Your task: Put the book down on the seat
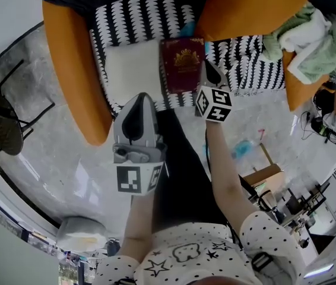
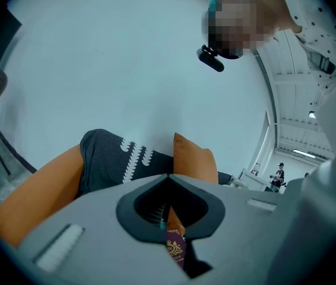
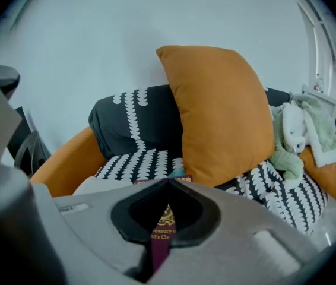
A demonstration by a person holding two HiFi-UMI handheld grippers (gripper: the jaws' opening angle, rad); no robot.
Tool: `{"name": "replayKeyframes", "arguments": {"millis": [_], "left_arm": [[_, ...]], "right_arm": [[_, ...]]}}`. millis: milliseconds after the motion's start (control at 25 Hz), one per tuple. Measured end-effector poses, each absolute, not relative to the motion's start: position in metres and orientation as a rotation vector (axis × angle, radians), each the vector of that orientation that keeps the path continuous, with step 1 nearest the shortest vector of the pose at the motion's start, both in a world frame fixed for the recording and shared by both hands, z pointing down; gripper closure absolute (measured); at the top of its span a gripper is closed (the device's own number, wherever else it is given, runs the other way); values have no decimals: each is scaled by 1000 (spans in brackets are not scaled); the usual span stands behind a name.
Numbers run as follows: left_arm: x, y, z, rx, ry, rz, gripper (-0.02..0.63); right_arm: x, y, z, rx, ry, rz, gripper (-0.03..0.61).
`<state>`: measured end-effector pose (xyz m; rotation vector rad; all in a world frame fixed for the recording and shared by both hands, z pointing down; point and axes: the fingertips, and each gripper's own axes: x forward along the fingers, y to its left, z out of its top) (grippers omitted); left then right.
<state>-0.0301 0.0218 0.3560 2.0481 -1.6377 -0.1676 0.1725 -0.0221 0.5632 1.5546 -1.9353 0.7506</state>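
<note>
Step in hand: carrying to place, nothing released yet. Right tongs clenched on the right edge of the maroon book. Confirmed in the right gripper view: cover with gold crest pinched in the slot, top edge poking above the jaws. Left tongs closed together on nothing, parked near the book's lower left corner, no contact visible from the head view. In the left gripper view, book only glimpsed beyond, through the slit.

Book position: cover up, over the front part of the black-and-white patterned seat. Just beside the white cushion on the left, orange cushion behind and to the right. Blue item peeking past the far edge, not identifiable. Can't tell whether the underside already touches the fabric or hangs just above it.

Next move, as a judgement: lower until fully supported by the seat, then open the right tongs and back out toward the front edge. Calls for a level wrist to keep the far edge from digging in first. Soft upholstery, so probably little bounce. Avoid overlapping the white cushion (tilt) and setting down too near the front edge (slide-off risk). Green-and-white bundle well apart to the right, no concern.
</note>
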Motion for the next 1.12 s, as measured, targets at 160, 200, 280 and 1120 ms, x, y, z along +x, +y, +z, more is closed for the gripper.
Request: {"name": "replayKeyframes", "arguments": {"millis": [160,200,280,1120], "left_arm": [[-32,23,352,2034,-1638,-162,612],[-33,23,350,2027,-1638,-159,612],[-35,22,345,2023,-1642,-159,612],[-33,2,241,2146,-1593,-152,612]], "right_arm": [[155,-22,540,1541,-2002,782,584],[151,-22,533,1536,-2021,789,584],[143,-22,517,1529,-2064,793,584],[107,-22,376,1435,-2274,821,584]]}}
